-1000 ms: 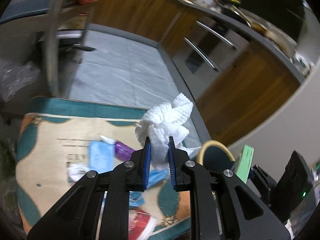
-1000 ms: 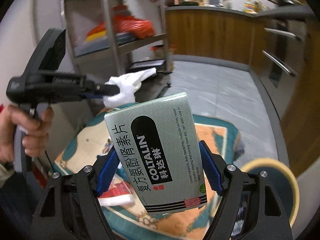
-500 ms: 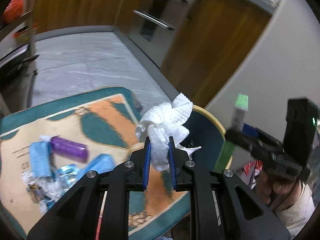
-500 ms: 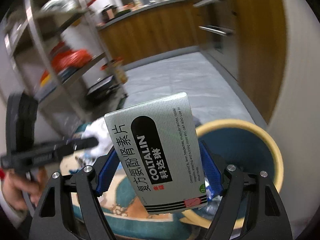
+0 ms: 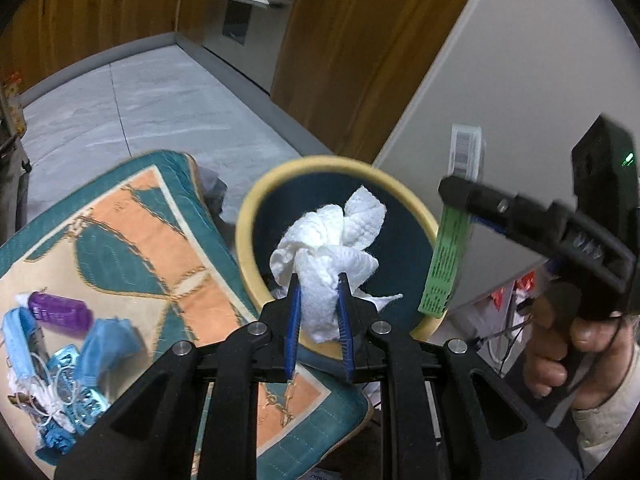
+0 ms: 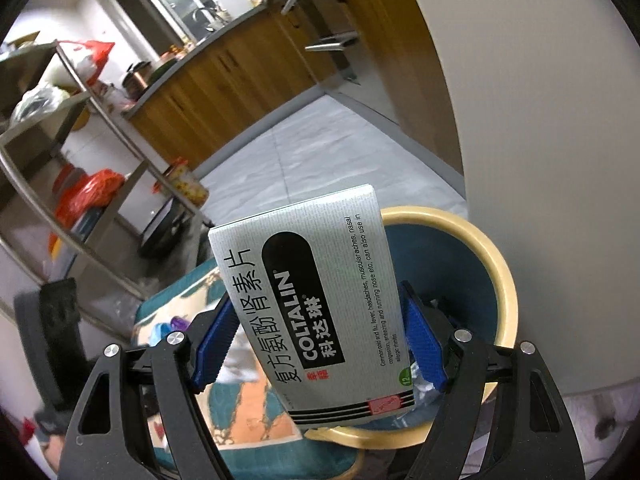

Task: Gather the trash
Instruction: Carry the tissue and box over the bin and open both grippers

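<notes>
Underfoot grey floor [image 5: 132, 108]; patterned mat [image 5: 132, 240] beside yellow-rimmed bin [image 5: 246, 224].

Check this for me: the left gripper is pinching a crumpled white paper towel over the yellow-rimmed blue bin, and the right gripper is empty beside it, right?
Not quite. The right gripper is not empty: the right wrist view shows it clamped on a grey Coltalin medicine box. The rest holds: the left gripper pinches the crumpled white paper towel over the yellow-rimmed blue bin.
</notes>
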### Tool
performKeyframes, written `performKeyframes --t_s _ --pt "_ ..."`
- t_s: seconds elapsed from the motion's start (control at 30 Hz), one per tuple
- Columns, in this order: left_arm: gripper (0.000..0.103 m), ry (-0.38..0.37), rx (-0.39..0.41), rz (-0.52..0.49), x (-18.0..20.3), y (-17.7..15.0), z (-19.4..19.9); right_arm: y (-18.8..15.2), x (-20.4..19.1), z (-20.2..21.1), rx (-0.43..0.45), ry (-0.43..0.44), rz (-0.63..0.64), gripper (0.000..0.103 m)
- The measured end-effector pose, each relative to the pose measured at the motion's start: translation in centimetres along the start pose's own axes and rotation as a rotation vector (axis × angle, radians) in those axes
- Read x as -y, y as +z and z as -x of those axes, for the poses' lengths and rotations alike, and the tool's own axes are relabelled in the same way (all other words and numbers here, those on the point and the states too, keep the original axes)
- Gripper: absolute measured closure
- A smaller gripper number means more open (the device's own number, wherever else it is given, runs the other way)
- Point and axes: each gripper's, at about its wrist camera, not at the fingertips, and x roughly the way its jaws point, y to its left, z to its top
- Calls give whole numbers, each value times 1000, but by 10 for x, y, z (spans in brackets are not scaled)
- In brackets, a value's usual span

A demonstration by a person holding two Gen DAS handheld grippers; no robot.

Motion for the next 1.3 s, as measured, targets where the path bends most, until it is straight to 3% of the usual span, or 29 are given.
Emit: performKeyframes --t_s 0.3,0.4,0.47,0.67,0.97,1.3 --pt "81 5 -140 -24 4 -7 -53 -3 -1 -22 -58 -28 8 25" --pt "67 -4 -155 -36 6 -11 -55 -4 -1 -28 -75 -37 7 25" --pt "47 -3 -145 -46 6 -11 -51 -5 -2 -29 -77 -42 10 25" --pt "32 14 -95 -35 -3 -8 -26 -8 -6 -39 -105 -61 27 25" --pt "19 57 -29 11 -29 -4 12 -11 -16 -57 -139 -111 65 24" --pt "17 94 31 83 -69 -9 49 -13 -11 -60 -144 -151 50 13"
